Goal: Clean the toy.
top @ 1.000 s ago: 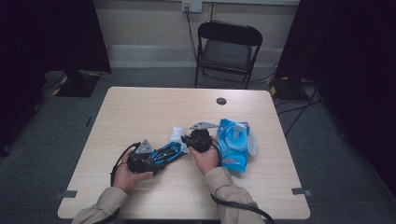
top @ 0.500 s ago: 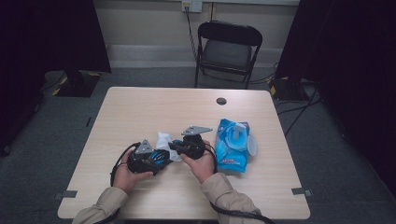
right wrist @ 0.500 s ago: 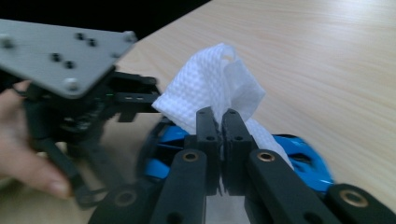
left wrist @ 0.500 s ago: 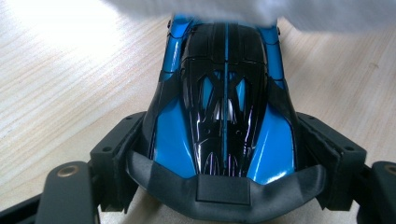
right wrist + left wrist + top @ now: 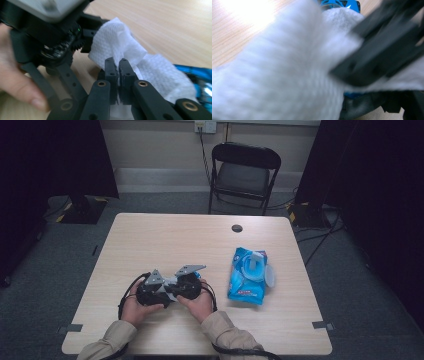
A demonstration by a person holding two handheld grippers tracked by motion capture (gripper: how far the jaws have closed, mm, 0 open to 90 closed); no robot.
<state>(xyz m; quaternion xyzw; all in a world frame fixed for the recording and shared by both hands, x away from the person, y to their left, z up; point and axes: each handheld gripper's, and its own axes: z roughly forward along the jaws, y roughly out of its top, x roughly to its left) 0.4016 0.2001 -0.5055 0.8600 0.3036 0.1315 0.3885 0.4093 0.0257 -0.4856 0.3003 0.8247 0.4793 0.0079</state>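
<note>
With the right tool pinched shut on the white textured wet wipe covering a blue object in the left tool, at its 9 o'clock, tugging could tear the wipe.

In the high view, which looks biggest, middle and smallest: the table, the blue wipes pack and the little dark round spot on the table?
1. Table: by far the largest.
2. Blue wipes pack: middle.
3. Dark round spot: smallest.
All three lie at table level, so nearness to the camera hardly skews this order.
</note>
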